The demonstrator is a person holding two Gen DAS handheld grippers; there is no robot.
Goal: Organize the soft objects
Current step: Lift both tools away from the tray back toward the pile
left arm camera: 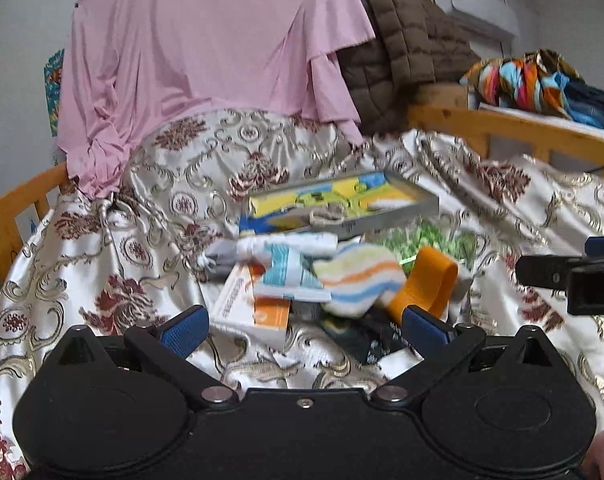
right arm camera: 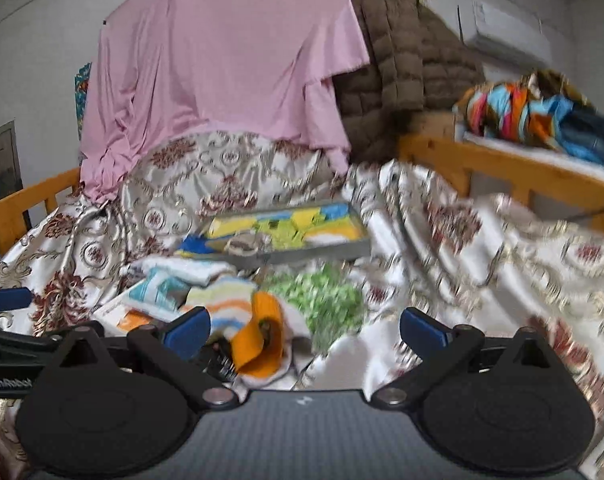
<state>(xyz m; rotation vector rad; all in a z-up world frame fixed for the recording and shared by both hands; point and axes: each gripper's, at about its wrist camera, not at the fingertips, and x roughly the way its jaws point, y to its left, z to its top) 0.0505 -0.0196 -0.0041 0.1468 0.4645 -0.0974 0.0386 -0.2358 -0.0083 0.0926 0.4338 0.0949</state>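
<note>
Two blue-padded fingers of the left hand-held gripper (left arm camera: 305, 330) are spread wide, released, holding nothing, low over a pile on the bed's cream satin bedspread with red-gold damask print (left arm camera: 114, 272). Left wrist view: one pastel-striped terry sock (left arm camera: 357, 280) lies on top of the pile, touching one orange folded cloth strip (left arm camera: 429, 284) to its right. One grey shallow tray (left arm camera: 381, 216) behind them holds yellow, blue and green soft pieces; count inside unclear. One teal-and-white printed packet (left arm camera: 290, 276) and one white-orange booklet (left arm camera: 246, 300) sit left of the sock, partly covered. Dark items under the sock are hard to make out. Right hand-held gripper is cut off at the frame's right edge.

Right wrist view, motion-blurred: right hand-held gripper (right arm camera: 305, 330) also released, fingers apart, empty. Striped sock (right arm camera: 226, 304) and orange strip (right arm camera: 262, 340) lie just ahead of its left finger; one green leafy-print cloth (right arm camera: 321, 300) beside them, tray (right arm camera: 341, 246) behind. One pink draped sheet (right arm camera: 230, 60) hangs at the back.
</note>
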